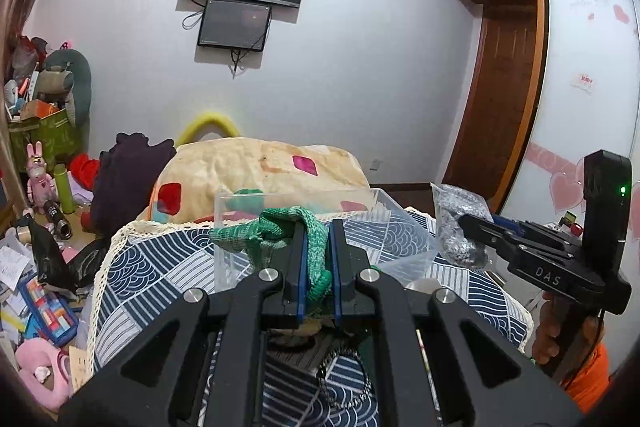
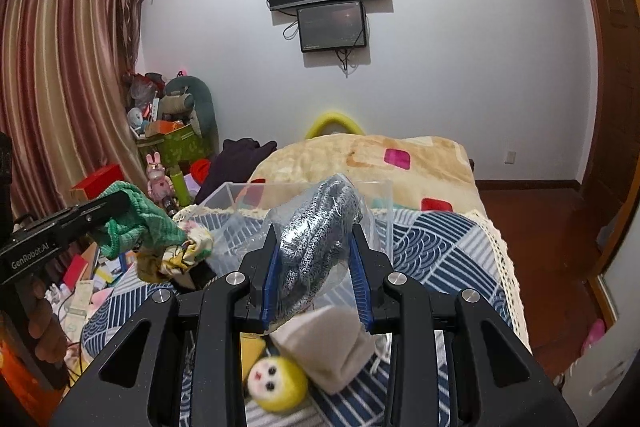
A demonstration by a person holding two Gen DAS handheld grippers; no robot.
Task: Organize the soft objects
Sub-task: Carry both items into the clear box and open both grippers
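Green knit cloth was pinched between the blue pads of the left gripper, its loose end draped over the near wall of the clear plastic box. From the right wrist view the same cloth hung bunched at that gripper's tip, left of the box, with a small yellow-patterned fabric piece dangling just below it.

Grey knit item in a clear plastic bag was clamped by the right gripper, jaws closed against its sides, held just before the box. In the left wrist view that bag sat right of the box, at the tip of the right gripper.

Below the right gripper, a yellow-faced plush doll and a beige soft item lay on the blue wave-patterned bedcover. Beige blanket lay beyond.
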